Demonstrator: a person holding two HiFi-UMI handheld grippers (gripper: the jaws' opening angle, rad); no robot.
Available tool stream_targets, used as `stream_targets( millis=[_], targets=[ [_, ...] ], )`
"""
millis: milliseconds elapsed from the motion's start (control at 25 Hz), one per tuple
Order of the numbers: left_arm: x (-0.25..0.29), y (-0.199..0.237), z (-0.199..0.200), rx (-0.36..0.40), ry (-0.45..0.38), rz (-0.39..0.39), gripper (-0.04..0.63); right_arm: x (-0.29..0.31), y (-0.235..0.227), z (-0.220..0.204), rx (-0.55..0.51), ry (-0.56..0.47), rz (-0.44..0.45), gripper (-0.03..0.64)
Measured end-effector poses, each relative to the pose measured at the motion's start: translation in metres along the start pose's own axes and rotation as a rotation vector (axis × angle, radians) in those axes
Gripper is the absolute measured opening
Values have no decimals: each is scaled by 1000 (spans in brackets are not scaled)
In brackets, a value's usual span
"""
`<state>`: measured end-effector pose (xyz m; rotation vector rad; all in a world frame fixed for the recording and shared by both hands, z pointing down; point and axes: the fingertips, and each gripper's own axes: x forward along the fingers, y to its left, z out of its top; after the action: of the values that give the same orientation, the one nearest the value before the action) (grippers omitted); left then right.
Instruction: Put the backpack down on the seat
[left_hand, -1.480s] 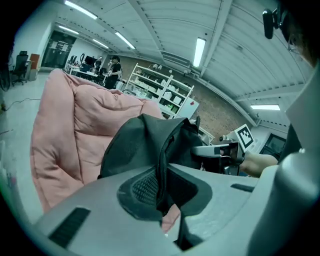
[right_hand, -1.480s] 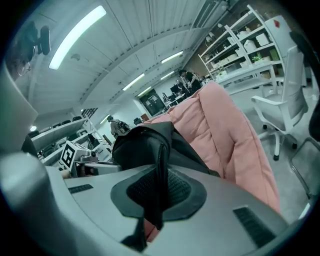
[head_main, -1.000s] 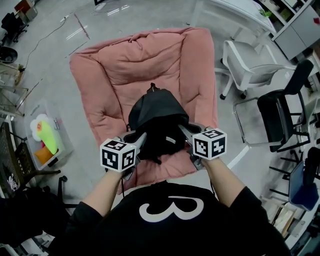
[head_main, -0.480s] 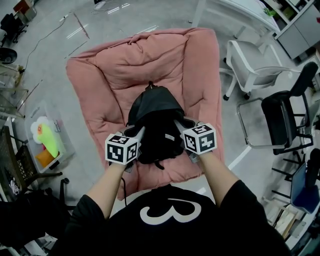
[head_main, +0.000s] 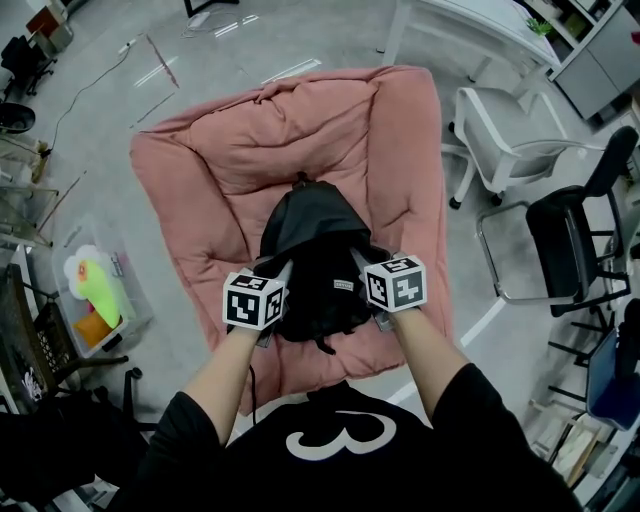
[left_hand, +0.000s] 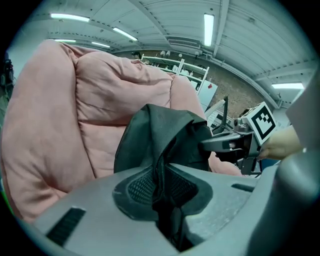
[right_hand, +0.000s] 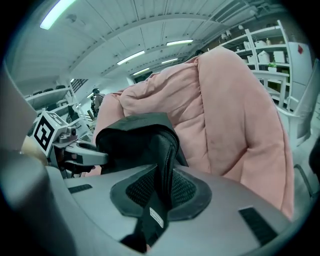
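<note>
A black backpack (head_main: 310, 250) stands upright on the pink cushioned seat (head_main: 230, 170), near its front middle. My left gripper (head_main: 272, 268) is shut on a fold of the backpack's left side; in the left gripper view the dark fabric (left_hand: 165, 130) runs pinched between the pads of this gripper (left_hand: 161, 185). My right gripper (head_main: 358, 262) holds the backpack's right side. Its jaws are opening, with the black strap (right_hand: 135, 137) still pressed between its pads (right_hand: 177, 187). Each gripper view shows the pink backrest behind the backpack.
A white chair (head_main: 500, 130) and a black office chair (head_main: 575, 240) stand right of the seat. A clear box of toys (head_main: 95, 290) sits on the floor at the left. A white table (head_main: 470, 15) is at the far right.
Both grippers have carried the backpack forward over the seat and come closer together. The backpack now rests lower on the cushion.
</note>
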<state>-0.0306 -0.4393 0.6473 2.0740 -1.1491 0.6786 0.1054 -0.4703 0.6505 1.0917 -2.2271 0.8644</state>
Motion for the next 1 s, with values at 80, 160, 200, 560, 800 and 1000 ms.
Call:
stream_targets(
  millis=[80,160,200,560,800,1000],
  targets=[
    [-1,1,0,-12,-1,-10,66,-2,-3,1,9,-11,-22,55],
    [-4,2,-2,-37,-3,-25,149,-4,-7,3,37,-28,-41,89],
    [-6,1,-3,-50,-5,-33,180,-4,-7,4,55,-37,-38,115],
    [-43,-11,-14,-79,-45,-105,282,-49,-7,2,-9,-88,-148,293],
    [-104,-24,-17,-80,-79,-150,282,-106,51,5,-11,-152,-37,291],
    [-164,-51,-13,-66,-119,-231,267,-158,118,3,69,-212,144,291]
  ],
)
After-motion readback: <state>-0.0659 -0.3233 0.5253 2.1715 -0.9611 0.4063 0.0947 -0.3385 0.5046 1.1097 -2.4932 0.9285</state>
